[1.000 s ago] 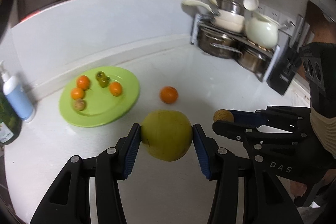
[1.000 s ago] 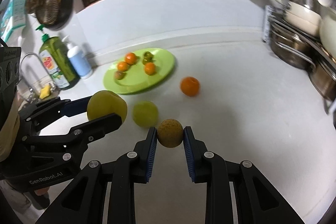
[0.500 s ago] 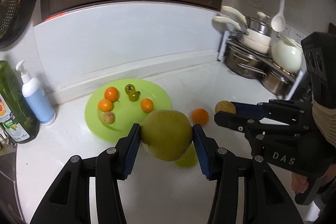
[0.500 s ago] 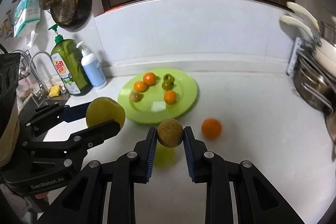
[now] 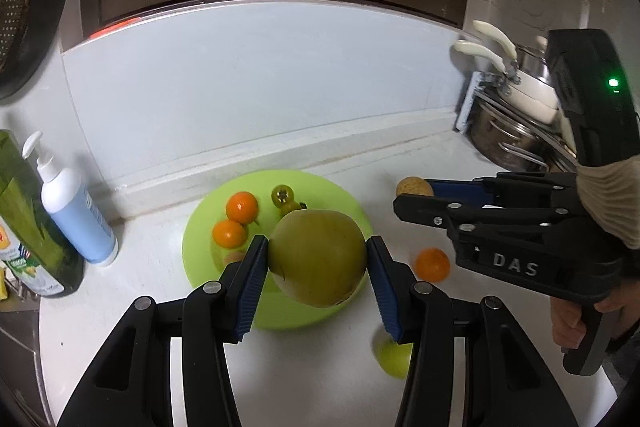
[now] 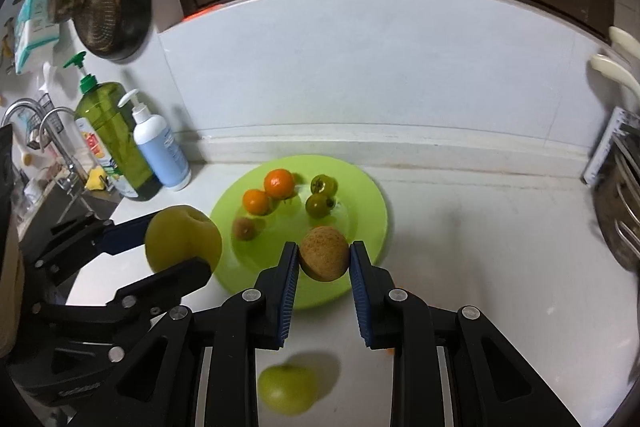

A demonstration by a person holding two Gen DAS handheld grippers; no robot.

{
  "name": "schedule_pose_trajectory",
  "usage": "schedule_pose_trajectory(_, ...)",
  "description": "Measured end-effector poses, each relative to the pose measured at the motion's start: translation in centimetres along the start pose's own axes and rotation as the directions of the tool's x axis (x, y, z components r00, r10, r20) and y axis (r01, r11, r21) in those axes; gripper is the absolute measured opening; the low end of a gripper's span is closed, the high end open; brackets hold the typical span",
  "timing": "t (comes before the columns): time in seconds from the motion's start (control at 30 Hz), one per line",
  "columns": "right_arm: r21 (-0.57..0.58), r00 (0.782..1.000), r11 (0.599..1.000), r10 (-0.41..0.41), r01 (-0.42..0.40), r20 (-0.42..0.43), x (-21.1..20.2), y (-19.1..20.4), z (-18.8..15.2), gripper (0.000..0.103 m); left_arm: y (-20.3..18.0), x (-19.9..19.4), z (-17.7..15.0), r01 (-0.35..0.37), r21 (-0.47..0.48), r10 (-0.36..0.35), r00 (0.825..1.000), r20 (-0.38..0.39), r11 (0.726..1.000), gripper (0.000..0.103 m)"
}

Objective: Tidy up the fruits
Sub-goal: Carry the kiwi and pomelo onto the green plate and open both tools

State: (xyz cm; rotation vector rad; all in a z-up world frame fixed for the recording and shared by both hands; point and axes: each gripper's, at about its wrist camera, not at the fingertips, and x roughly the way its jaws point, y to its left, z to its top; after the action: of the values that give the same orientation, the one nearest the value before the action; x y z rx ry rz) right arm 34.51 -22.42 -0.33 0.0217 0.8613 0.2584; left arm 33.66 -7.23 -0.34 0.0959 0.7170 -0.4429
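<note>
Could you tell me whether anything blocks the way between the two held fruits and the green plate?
Nothing visible does. The big yellow-green pear and the small round brown fruit hang above the lime-green plate's near, bare half; its small fruits lie farther back.

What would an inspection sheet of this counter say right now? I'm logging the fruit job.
Surface: white counter, unstained.
Job's things: green plate holds two oranges, two green fruits, one brown fruit; orange and green apple lie loose.
Clutter: soap bottle, pump bottle.
Grippers: left gripper clamps a pear; right gripper clamps a brown fruit.
Cables: nothing seen.
Surroundings: pot rack, cabinets, sink tap.
</note>
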Motion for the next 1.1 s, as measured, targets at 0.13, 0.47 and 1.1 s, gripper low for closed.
schedule_pose_trajectory(0.13,-0.008,1.0,1.0,0.004,-0.004,-0.025,2.1,-0.6,1.5,0.027,0.7,1.6,0.9,-0.014,0.001,0.014,1.0,-0.012,1.0,0.049)
schedule_pose_trajectory(0.47,-0.027,0.992,0.999,0.021,-0.024,-0.127,8.3,-1.7,3.4,0.027,2.7,6.1,1.5,-0.038,-0.019,0.036,0.996,-0.08,0.999,0.049)
schedule_pose_trajectory(1.1,-0.028,0.973,0.999,0.027,-0.035,-0.231,14.4,-2.9,3.5,0.027,4.4,11.9,0.7,-0.055,-0.064,0.042,0.98,-0.194,0.996,0.05)
